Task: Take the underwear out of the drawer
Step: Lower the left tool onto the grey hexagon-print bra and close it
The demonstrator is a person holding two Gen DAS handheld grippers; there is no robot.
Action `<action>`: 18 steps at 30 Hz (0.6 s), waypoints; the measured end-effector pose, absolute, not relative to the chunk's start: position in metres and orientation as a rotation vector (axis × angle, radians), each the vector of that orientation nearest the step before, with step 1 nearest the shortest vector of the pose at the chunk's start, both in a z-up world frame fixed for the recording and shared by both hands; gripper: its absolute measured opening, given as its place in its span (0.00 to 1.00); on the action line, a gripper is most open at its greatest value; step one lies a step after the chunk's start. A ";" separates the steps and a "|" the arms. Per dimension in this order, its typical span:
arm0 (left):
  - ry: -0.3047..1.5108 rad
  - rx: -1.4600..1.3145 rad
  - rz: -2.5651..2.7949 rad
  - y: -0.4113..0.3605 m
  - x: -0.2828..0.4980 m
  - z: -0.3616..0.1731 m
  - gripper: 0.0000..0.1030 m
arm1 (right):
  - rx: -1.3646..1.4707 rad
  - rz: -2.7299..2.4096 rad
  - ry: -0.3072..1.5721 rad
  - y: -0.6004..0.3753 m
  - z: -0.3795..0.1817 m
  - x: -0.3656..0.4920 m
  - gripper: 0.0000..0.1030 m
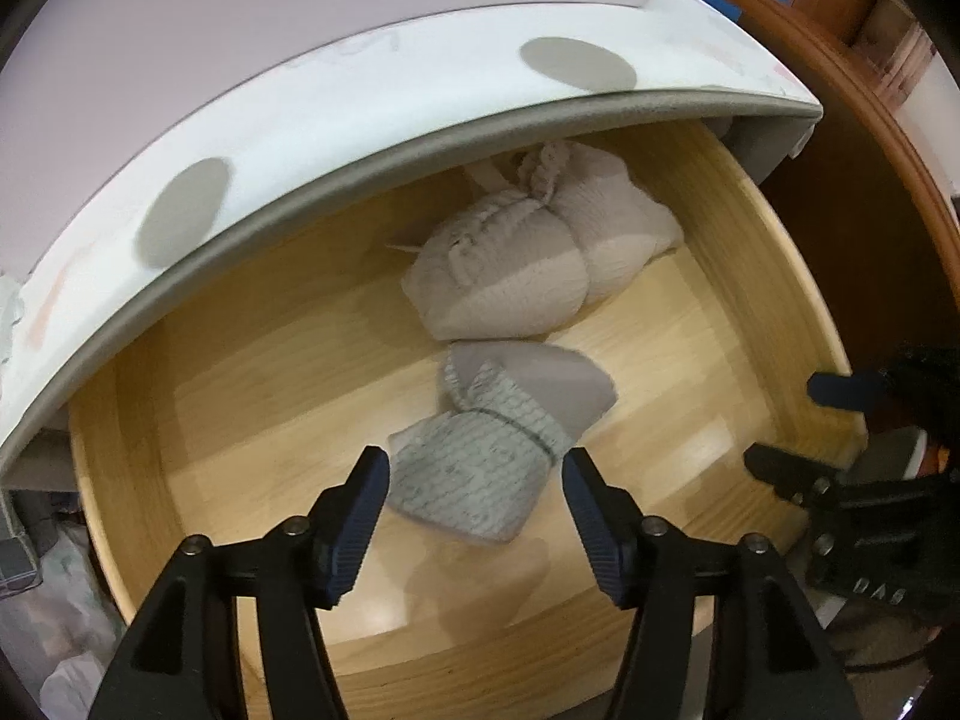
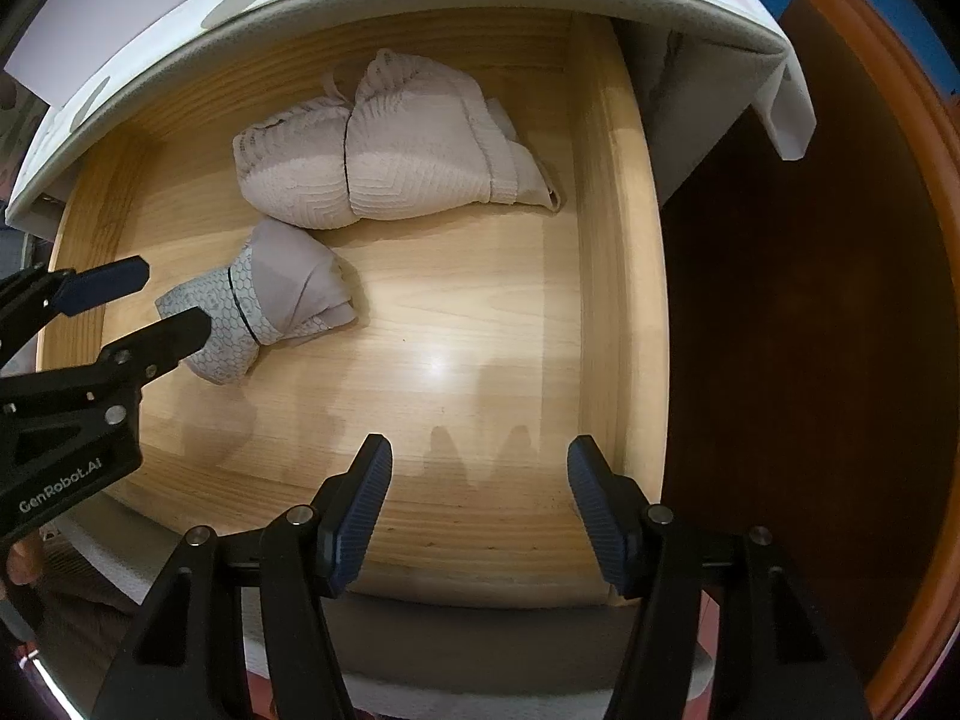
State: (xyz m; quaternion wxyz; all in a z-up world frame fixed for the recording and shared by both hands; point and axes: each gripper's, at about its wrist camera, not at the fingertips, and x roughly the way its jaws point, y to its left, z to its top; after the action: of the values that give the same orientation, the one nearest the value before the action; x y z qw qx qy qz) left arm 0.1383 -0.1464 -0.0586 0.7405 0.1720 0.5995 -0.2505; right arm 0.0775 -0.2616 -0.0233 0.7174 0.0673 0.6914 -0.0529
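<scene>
Nearest us in the left wrist view, our left gripper [image 1: 474,480] stands released, its jaws apart with nothing pressed between them. Just beyond the fingertips, on the drawer [image 1: 240,360] floor, lies the grey rolled underwear [image 1: 480,468], its patterned end toward us and its plain end pointing away toward the back of the drawer. We judge its long axis to run roughly along the line the gripper looks, tilted a little to the right, so the jaws straddle its width. Behind it, touching or nearly so, sits the larger pale bundle [image 1: 528,258], partly under the cabinet top [image 1: 360,132].

From the right wrist view, our left gripper hangs directly over the roll's patterned end, pointing steeply down. Our right gripper [image 2: 480,480] is also released, pointing straight down over bare drawer floor, well apart from the roll. The left hand is plainly the nearer one; we judge it needs only to descend and close.
</scene>
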 end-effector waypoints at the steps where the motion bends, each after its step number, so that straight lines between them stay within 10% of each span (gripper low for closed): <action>1: 1.322 0.374 -0.552 -0.149 0.140 -0.060 0.61 | 0.153 -0.116 1.531 -0.262 -0.023 0.078 0.57; 18: 1.380 0.449 -0.571 -0.174 0.157 -0.090 0.61 | 0.198 -0.133 1.514 -0.279 -0.019 0.076 0.58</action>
State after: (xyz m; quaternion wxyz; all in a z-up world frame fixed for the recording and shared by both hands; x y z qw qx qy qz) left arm 0.1571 -0.1743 -0.0899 0.7113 0.2023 0.6221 -0.2572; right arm 0.0761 -0.2785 -0.0186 0.7205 0.0897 0.6849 -0.0602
